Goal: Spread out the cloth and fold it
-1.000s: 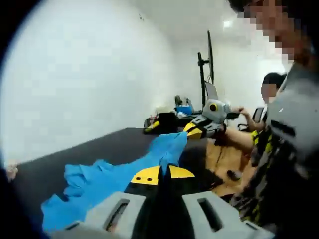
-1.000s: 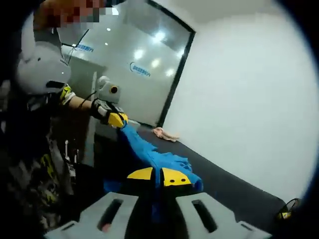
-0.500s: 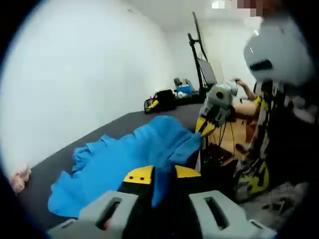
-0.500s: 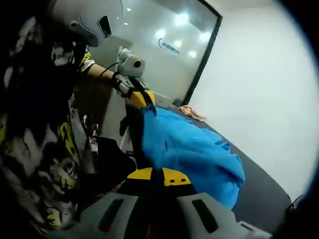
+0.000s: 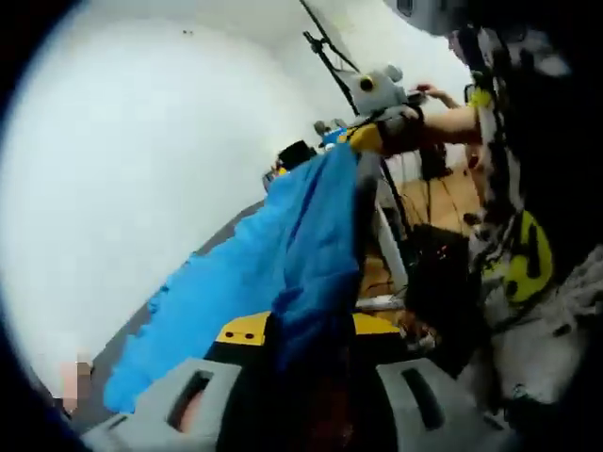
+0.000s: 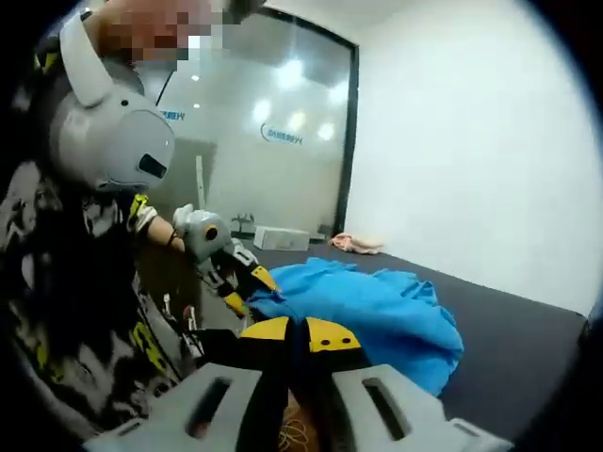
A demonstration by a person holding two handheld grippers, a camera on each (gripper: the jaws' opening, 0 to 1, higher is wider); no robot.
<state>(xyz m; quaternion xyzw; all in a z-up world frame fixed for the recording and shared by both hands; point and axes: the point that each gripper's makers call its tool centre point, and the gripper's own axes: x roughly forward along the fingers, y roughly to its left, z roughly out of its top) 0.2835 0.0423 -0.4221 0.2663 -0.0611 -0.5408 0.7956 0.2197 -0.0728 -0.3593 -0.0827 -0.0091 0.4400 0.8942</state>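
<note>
Pinching blue cloth (image 6: 377, 306) with both hand-held grippers

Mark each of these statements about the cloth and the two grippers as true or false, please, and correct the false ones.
1. The cloth is red. False: it is blue.
2. The right gripper has its jaws closed on an edge of the cloth. True.
3. The left gripper lies open on the table, away from the cloth. False: in the right gripper view it grips the cloth at the near edge of the table.
4. The table top is dark. True.
5. The cloth is folded into a neat square. False: it lies rumpled, partly spread on the table.
6. A small pink thing lies at the far end of the table. True.
</note>
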